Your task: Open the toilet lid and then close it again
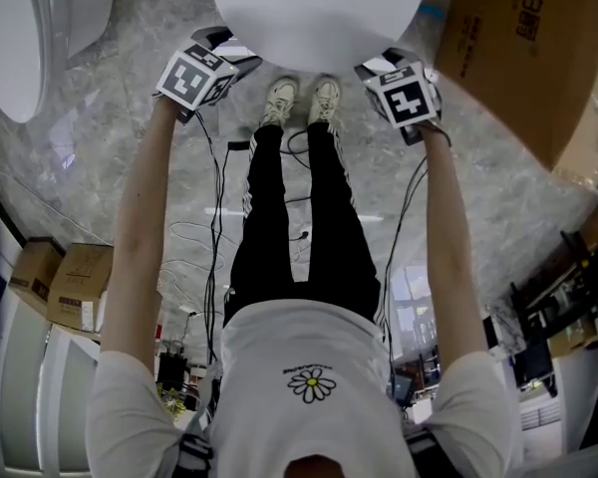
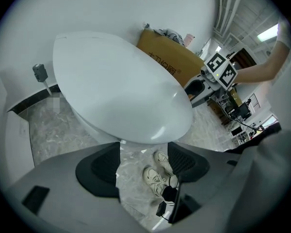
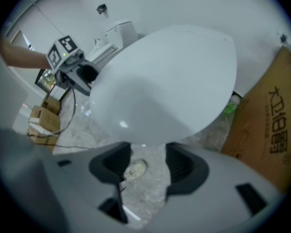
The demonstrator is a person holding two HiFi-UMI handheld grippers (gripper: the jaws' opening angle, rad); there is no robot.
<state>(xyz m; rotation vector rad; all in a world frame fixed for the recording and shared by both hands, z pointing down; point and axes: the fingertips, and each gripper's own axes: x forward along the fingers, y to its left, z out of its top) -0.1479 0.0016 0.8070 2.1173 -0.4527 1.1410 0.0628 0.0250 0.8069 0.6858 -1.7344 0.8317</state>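
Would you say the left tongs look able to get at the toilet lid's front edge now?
Probably yes: the left tongs are open just short of the toilet lid edge, with nothing between.

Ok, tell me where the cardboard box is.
Head view, top right: the cardboard box sits right of the toilet lid, just beyond the right gripper.

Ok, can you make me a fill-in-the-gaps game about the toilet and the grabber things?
1. The toilet lid is coloured ____.
2. The left gripper has its fingers ____ (open or shut).
3. The brown box beside the lid is made of ____.
4. On the floor in front of the lid stand the person's two ____.

Missing words: white; open; cardboard; shoes.
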